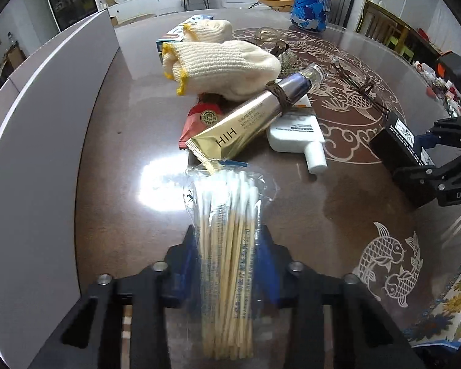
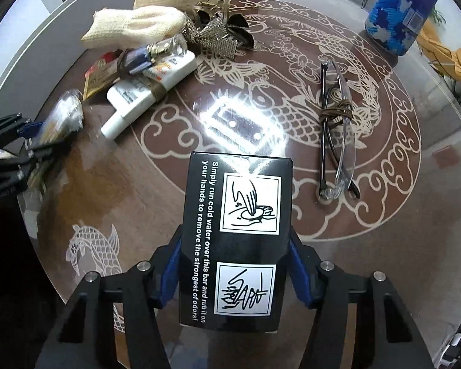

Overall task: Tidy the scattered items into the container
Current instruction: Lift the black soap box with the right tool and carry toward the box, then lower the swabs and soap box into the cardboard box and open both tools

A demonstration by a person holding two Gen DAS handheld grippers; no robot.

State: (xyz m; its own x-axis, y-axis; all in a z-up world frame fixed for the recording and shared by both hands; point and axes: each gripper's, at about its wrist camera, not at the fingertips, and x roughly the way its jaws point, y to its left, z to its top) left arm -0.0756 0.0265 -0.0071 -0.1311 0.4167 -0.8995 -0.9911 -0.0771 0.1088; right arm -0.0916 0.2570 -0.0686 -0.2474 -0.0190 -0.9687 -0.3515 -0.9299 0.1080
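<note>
1. A clear packet of cotton swabs [image 1: 227, 264] is clamped between the blue pads [image 1: 189, 264] of the left gripper [image 1: 227, 246], its far end reaching toward the gold tube [image 1: 246, 123].
2. Right of the gold tube, a black box [image 2: 235, 243] is gripped at both sides by the right gripper [image 2: 235, 264].
3. Both grippers are pointed steeply down at the round glass table [image 2: 384, 246].
4. Right of the black box, folded glasses [image 2: 338, 141] are seen lying on the table, apart from it.

Bagged cotton swabs [image 1: 227, 246] and black printed box [image 2: 235, 243] — both clamped, lifted
</note>
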